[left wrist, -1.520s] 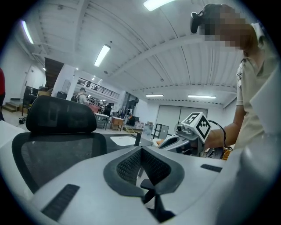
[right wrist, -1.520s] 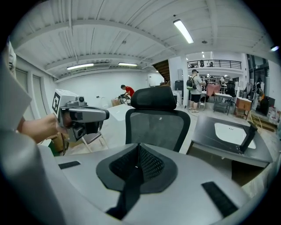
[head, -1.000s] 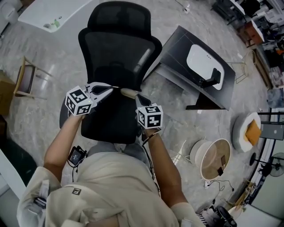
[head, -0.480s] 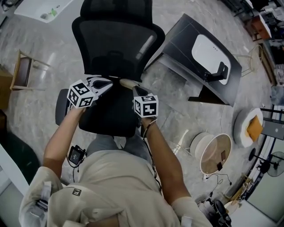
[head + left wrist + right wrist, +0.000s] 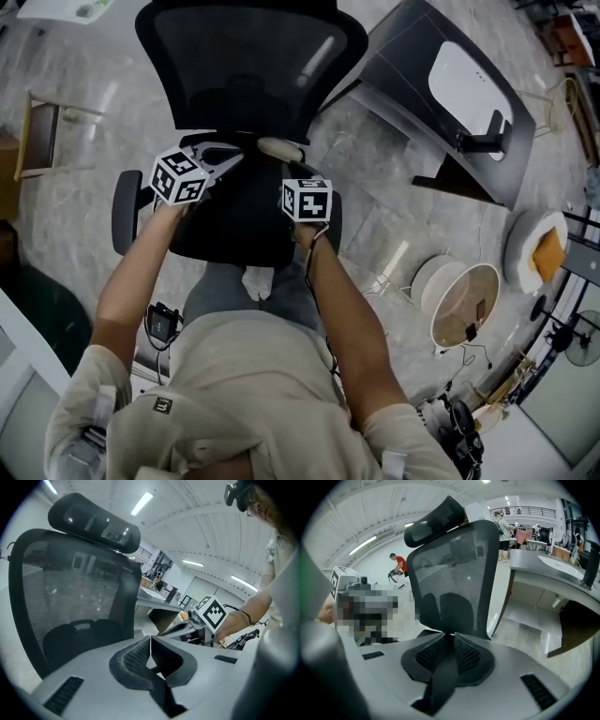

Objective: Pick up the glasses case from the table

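No glasses case shows plainly in any view. A black mesh office chair (image 5: 246, 70) stands right in front of me. My left gripper (image 5: 236, 156) hangs over the back of its seat, shut and empty. My right gripper (image 5: 292, 178) is beside it, jaws just starting to open from shut, with nothing between them. A tan oblong thing (image 5: 279, 148) lies between the two tips; I cannot tell what it is. The left gripper (image 5: 150, 641) faces the chair back (image 5: 70, 597), with the right gripper (image 5: 171, 629) at its right. The right gripper (image 5: 451, 637) faces the backrest (image 5: 457, 569).
A dark desk (image 5: 412, 122) stands to the right, with a white oblong pad (image 5: 469, 80) and a black stand (image 5: 487, 141) on it. Round white baskets (image 5: 459, 314) sit on the marble floor at lower right. A wooden stool (image 5: 42, 131) is at left. People stand far off (image 5: 397, 564).
Both grippers have sunk lower toward the chair seat and stay side by side. The head view has shifted, so the chair sits higher in the picture.
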`<action>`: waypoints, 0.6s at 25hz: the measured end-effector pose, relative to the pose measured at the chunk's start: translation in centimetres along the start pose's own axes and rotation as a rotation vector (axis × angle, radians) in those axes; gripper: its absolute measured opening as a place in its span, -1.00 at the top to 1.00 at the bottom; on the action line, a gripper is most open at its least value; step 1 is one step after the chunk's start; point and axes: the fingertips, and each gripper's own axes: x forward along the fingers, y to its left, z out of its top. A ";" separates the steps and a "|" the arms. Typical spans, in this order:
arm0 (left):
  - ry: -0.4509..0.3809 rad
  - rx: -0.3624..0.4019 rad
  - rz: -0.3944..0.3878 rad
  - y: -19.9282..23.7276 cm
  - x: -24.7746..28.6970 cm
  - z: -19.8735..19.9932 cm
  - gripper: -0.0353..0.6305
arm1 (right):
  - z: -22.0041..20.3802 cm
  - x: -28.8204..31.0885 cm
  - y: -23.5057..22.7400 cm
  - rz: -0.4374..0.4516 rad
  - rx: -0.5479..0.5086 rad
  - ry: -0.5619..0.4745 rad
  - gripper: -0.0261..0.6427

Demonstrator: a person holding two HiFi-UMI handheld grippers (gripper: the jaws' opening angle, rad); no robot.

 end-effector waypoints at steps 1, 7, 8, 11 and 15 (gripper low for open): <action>0.006 -0.009 0.000 0.5 0.5 -0.5 0.85 | -0.5 0.7 -0.3 -0.008 0.013 0.007 0.79; 0.039 -0.049 0.016 3.0 3.3 -3.6 0.85 | -3.0 3.8 -2.5 -0.066 0.063 0.030 0.58; 0.043 -0.055 0.017 3.4 3.8 -4.0 0.85 | -3.3 4.4 -2.8 -0.074 0.071 0.030 0.56; 0.060 -0.072 0.014 4.8 4.9 -5.4 0.84 | -4.0 6.3 -3.2 -0.097 0.084 0.037 0.48; 0.082 -0.083 0.010 6.9 6.5 -7.2 0.84 | -5.1 9.1 -3.9 -0.117 0.109 0.047 0.38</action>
